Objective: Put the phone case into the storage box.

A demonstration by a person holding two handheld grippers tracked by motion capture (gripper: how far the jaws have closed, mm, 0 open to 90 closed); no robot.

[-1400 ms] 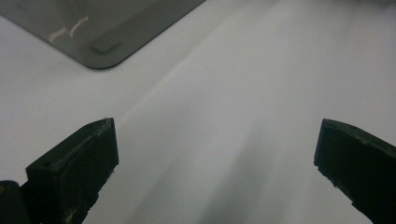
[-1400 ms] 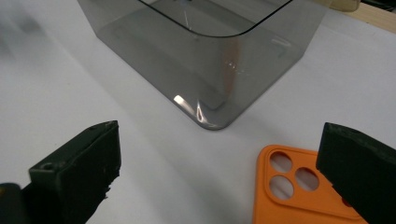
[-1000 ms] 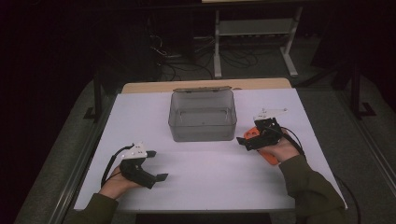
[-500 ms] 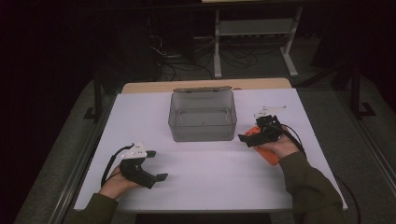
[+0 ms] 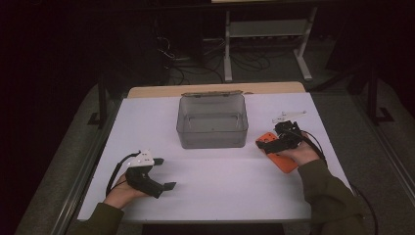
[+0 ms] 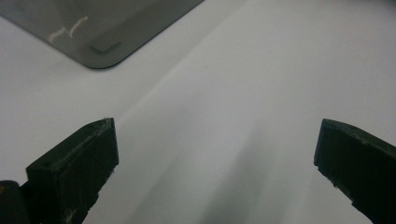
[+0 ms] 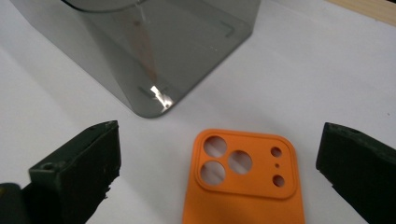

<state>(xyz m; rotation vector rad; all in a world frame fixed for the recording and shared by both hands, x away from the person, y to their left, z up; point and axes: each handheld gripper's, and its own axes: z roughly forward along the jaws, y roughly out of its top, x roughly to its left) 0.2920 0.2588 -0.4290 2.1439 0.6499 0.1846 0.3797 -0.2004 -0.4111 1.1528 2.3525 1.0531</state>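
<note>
Item: orange phone case [image 7: 243,182], flat on the table [image 5: 220,196] near its right edge, unmoved. My right gripper [image 5: 274,143] has edged closer over it, jaws spread, likely about to grasp. Left gripper [image 5: 159,183], near-left corner: unchanged, jaws spread, empty. Grey bin [image 5: 211,121]: centre.

A white desk [image 5: 220,191] fills the middle of the high view, with a strip of bare wood [image 5: 147,91] showing along its far edge. Beyond it, in the dark, a pale metal stand [image 5: 266,29] rises from the grey floor [image 5: 372,147], and loose black cables [image 5: 195,73] lie tangled on the floor just left of the stand's foot. Dark metal legs [image 5: 101,105] stand off the desk's far left corner, and another dark leg [image 5: 374,98] stands off its right side.
</note>
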